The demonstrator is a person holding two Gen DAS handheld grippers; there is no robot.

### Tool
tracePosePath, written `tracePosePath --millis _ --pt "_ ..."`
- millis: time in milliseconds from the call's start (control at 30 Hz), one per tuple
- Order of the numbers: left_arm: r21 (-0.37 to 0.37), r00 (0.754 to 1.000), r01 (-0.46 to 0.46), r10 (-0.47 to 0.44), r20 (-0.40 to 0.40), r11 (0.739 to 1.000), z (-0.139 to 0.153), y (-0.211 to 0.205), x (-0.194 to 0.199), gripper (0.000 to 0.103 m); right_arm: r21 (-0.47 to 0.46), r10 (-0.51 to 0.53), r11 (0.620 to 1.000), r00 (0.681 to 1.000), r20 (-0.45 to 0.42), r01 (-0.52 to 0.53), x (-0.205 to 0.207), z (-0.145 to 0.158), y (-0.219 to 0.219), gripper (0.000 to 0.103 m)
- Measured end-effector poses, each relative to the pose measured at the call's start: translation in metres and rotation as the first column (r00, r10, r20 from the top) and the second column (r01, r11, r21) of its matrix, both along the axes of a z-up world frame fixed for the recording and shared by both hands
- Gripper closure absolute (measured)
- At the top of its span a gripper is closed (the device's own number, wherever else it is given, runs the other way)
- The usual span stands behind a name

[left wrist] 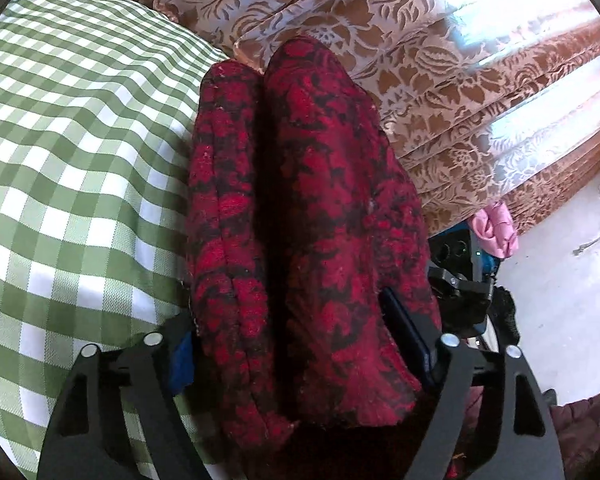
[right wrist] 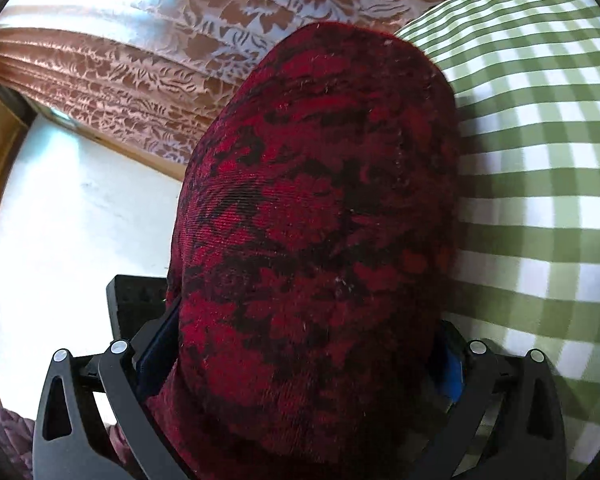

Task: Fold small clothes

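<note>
A red garment with a black floral pattern (left wrist: 316,216) is bunched into thick folds between the fingers of my left gripper (left wrist: 300,344), which is shut on it. The same red cloth (right wrist: 320,220) fills the right wrist view, and my right gripper (right wrist: 304,352) is shut on it too. The cloth hangs over the edge of a surface covered with green and white checked fabric (left wrist: 72,152), which also shows in the right wrist view (right wrist: 540,160). The fingertips of both grippers are hidden by the cloth. The other gripper's black body (left wrist: 464,288) shows to the right of the cloth.
Brown and silver floral curtains (left wrist: 440,80) hang behind the cloth and also show in the right wrist view (right wrist: 160,60). A pale floor (right wrist: 80,220) lies below. A pink cloth (left wrist: 494,228) lies at the curtain's foot. A maroon quilted fabric (right wrist: 8,432) is at the lower left.
</note>
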State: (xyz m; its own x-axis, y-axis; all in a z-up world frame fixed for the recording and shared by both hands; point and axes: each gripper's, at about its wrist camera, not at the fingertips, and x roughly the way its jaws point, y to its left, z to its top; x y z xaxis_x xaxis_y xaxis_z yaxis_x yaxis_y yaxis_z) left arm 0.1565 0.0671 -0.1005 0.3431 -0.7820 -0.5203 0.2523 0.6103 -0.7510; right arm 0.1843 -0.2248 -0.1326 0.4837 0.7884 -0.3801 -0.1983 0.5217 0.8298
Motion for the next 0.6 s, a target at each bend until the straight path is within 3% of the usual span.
tracePosePath --millis 100,300,500,600 --pt "-0.067 1.0 0.0 0.001 0.008 0.998 0.009 0.002 0.001 0.032 0.0 0.024 1.0 1.0 0.006 -0.024 0.004 0.009 0.004 0.009" --pt "-0.097 0.996 0.006 0.003 0.094 0.995 0.045 0.005 0.013 0.032 0.011 0.074 0.997 0.995 0.072 -0.075 0.013 0.043 0.003 0.015" --pt "-0.076 0.978 -0.011 0.027 0.205 0.997 0.086 0.01 0.056 0.032 -0.007 0.12 0.993 0.975 0.185 -0.121 0.049 0.096 0.006 0.016" --pt "-0.043 0.972 -0.04 0.048 0.228 0.998 0.092 0.012 0.084 0.032 -0.015 0.138 0.99 0.967 0.216 -0.138 0.082 0.115 0.007 0.016"
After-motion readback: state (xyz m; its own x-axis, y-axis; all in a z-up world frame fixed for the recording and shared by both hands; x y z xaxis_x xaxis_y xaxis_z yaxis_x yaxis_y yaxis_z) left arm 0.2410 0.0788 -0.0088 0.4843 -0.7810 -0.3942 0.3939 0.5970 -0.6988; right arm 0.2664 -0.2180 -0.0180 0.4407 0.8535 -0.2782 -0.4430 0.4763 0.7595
